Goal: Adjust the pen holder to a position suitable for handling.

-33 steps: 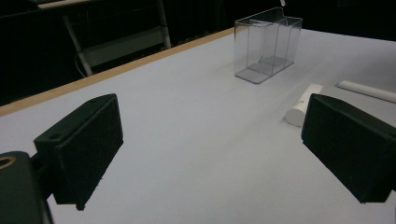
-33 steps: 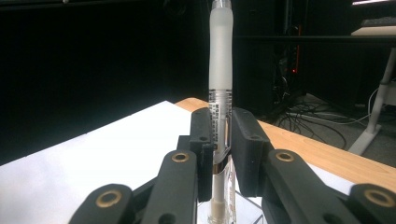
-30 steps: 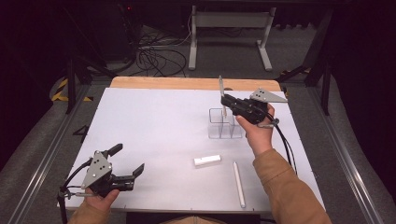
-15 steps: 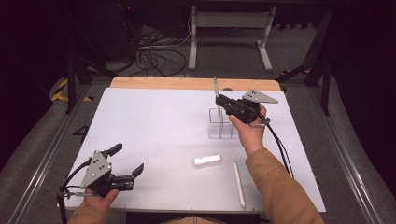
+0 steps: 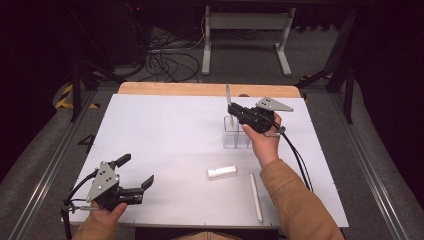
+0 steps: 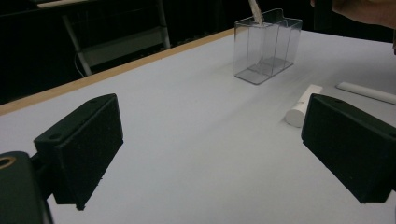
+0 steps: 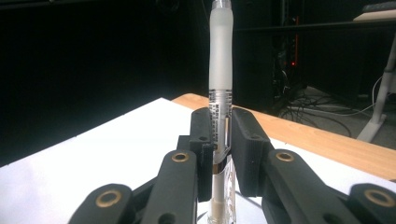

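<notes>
The left gripper rests at the near left corner of the table with its jaws wide and nothing between them; it is well apart from the work, so it does little harm where it is, though it also gives no help: nothing steadies the holder; near the middle lie an eraser and, just right of it, a white pen, both flat on the table and near the person's right forearm, so a low sweep of the sleeve on the way back could roll the white pen toward the near edge; farther back the right gripper holds a pen upright, jaws clamped on its barrel, its lower end just inside a back compartment of the clear holder; the risks gather here; the holder looks light and stands free, so a pen pushed down off-centre could catch a wall or divider and tip or slide the whole thing; the grip sits on a slim, smooth barrel, so the pen could twist between the pads if its tip snags; letting go too high would let it drop, bounce and lean hard on the rim; pulling away sideways before the jaws clear could drag pen and holder along
</notes>
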`<state>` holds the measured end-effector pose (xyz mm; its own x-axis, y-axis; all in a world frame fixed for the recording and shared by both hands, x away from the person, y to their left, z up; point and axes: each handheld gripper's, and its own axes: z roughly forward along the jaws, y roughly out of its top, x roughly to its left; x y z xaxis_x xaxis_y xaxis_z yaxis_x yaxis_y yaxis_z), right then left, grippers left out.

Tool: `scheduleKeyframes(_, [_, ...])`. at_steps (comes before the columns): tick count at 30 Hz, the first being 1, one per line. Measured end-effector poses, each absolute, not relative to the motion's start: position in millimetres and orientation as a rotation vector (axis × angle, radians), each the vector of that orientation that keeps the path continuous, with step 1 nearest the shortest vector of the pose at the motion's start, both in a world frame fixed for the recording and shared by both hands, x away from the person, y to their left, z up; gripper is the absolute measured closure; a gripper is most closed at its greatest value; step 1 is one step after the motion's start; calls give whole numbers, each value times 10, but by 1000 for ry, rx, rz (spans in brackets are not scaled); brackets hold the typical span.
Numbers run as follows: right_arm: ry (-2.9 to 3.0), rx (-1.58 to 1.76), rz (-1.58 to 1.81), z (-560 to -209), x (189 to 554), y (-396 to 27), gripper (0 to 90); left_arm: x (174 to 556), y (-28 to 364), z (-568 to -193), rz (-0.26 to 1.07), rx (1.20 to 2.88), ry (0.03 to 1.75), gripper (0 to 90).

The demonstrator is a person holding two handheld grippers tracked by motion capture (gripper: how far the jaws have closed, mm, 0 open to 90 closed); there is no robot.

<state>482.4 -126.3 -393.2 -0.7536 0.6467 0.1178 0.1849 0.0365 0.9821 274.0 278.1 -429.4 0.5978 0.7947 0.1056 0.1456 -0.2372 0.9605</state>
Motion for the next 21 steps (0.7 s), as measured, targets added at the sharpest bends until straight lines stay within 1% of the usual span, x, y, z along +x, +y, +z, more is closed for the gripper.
scheduleKeyframes(15, [2029, 858, 1700, -4017, 4778, -1292, 795, 2733, 2777, -4294, 738, 1735, 778, 61])
scheduleKeyframes(21, [2030, 852, 1664, -3998, 4751, -1297, 757, 2734, 2777, -4294, 738, 1736, 778, 61])
